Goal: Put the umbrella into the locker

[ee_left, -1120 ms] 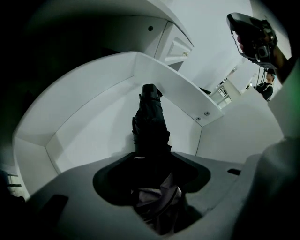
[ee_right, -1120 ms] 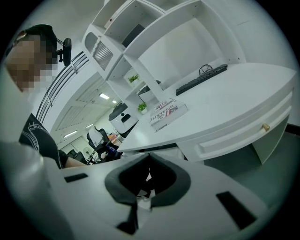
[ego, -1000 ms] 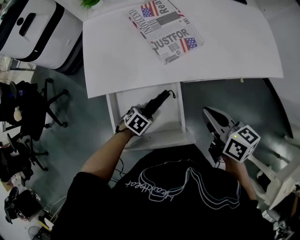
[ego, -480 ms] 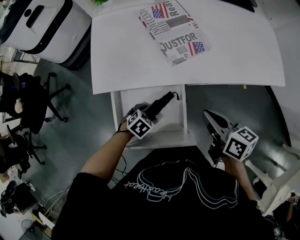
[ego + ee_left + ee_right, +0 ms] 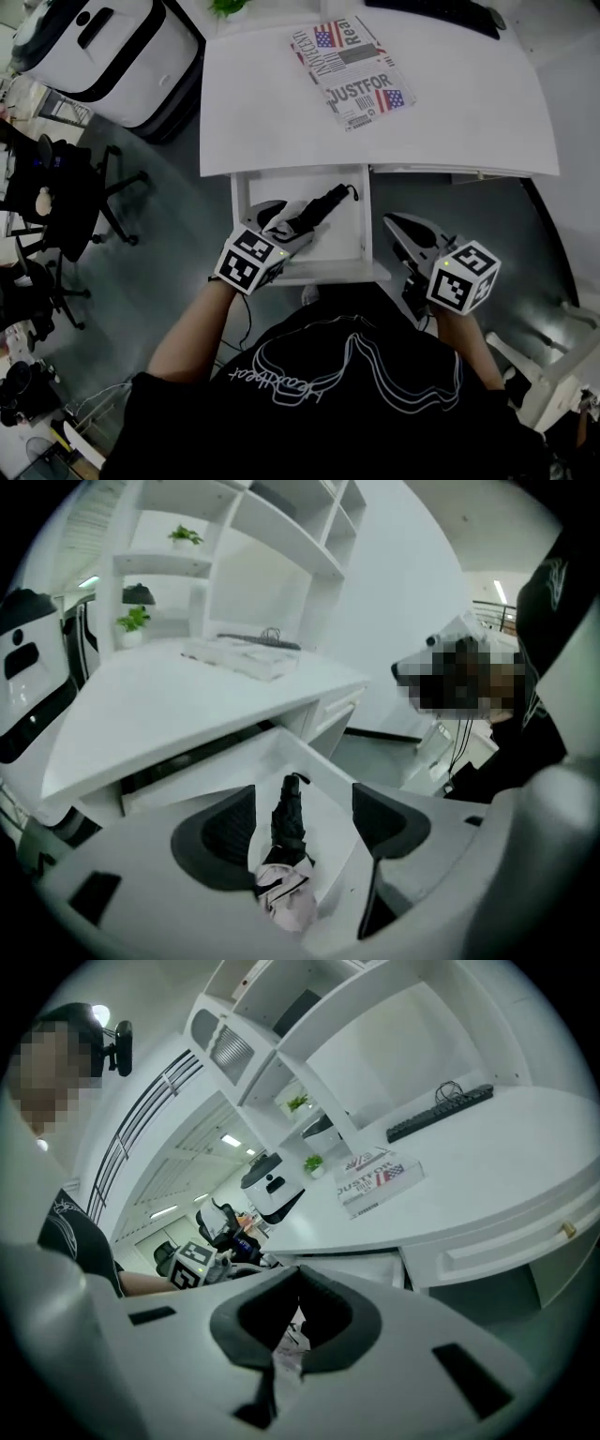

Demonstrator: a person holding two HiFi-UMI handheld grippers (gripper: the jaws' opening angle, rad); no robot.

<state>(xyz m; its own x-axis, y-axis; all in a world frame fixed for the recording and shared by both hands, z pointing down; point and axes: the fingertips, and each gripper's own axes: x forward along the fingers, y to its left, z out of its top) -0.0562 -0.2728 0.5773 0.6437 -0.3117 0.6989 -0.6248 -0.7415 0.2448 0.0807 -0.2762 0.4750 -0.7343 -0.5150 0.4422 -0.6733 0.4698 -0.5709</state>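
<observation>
Shows a white desk on grey floor, black office chairs at the left, white shelving above the desk, strip lights on the ceiling.

The head view is dim and grey, its colours muted. The white desk top is the brightest patch, evenly lit and free of glare. The floor left of the desk is dark. The desk's front edge casts a soft shadow into the drawer below it. Both gripper views are fisheye, with black corners and desk lines that bow toward the rim. In the right gripper view, ceiling strips glow left of the desk, and the nearest surfaces look soft.
</observation>
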